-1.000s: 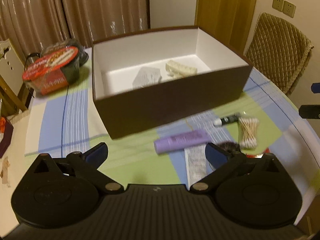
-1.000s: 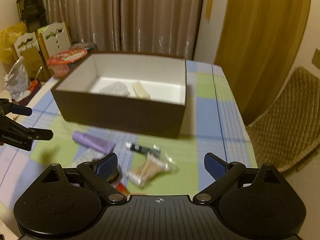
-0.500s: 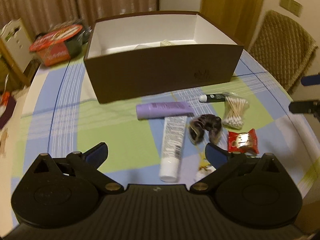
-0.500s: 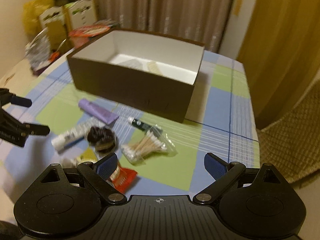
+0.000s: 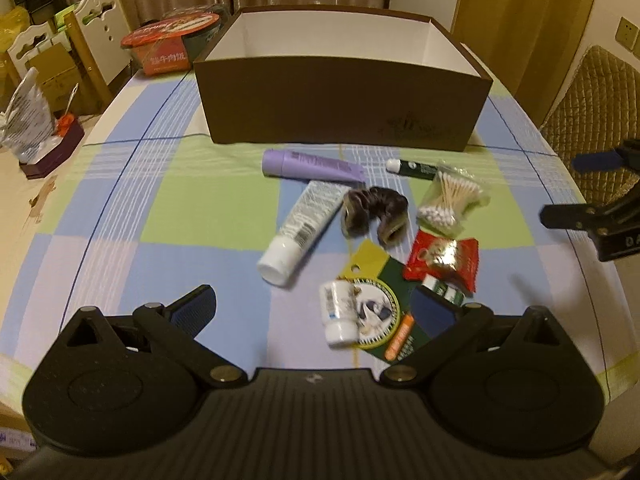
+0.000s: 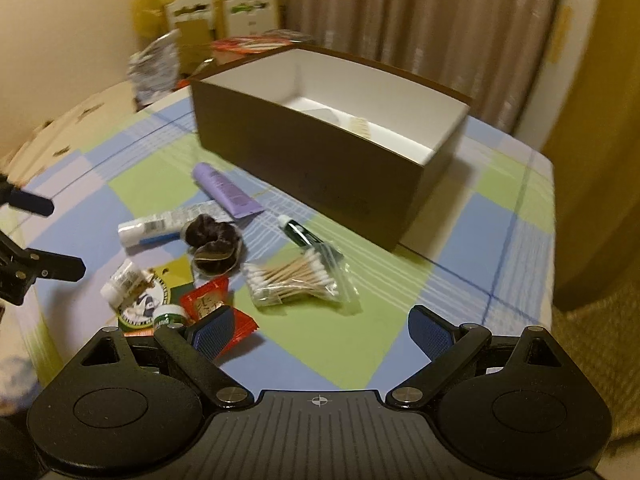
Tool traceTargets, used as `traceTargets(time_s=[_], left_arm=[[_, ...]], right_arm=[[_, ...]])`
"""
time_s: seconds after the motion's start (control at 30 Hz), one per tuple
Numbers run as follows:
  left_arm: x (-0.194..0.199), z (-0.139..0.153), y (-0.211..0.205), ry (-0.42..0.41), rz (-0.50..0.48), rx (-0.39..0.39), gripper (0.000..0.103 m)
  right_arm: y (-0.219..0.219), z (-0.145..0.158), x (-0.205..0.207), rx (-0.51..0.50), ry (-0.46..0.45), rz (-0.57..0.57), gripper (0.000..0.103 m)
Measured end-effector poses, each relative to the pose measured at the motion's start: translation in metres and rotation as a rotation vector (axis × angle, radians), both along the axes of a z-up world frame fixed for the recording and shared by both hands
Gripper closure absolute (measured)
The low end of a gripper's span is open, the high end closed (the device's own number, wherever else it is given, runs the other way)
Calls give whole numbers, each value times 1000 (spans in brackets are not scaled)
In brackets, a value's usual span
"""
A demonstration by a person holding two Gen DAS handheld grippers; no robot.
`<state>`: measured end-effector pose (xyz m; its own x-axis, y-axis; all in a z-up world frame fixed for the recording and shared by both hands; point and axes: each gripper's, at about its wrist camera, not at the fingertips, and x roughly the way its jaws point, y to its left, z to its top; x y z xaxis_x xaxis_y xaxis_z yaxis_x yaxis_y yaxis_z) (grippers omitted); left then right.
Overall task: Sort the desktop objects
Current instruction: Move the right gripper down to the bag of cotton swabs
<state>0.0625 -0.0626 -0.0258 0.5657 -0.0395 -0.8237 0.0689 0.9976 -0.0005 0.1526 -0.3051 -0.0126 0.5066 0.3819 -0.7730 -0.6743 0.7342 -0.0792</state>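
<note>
In the left wrist view we see the brown box (image 5: 344,92) near the surface's far edge, its floor hidden. Our left tongs (image 5: 312,308) hang wide open and empty over the near edge, by the small white bottle (image 5: 339,312).

In the right wrist view the box (image 6: 320,148) holds a pale item (image 6: 359,125). Our right tongs (image 6: 320,330) gape, empty, near the cotton swabs (image 6: 298,276).

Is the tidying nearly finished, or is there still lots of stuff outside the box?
Barely started. A couple of pale things already lie in the box. Both hand-held grippers, left and right, are open and empty. Still out: purple tube, white tube, scrunchie, cotton swabs, red packet, small bottle.
</note>
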Motion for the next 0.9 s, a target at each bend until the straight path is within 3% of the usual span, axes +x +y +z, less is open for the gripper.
traceTargets(time_s=[0.3,0.57,0.9], left_arm=[[-8,6,5,-11,48,2,1],[-14,3,8,-6,69,-6,1],[-24,-4,14,28,90,-14,1]], right_arm=[[8,-15,18,-33,35,79,8],[17,-25,28,-6,79,77,7],[42,-43,63,-41,97,119,7]])
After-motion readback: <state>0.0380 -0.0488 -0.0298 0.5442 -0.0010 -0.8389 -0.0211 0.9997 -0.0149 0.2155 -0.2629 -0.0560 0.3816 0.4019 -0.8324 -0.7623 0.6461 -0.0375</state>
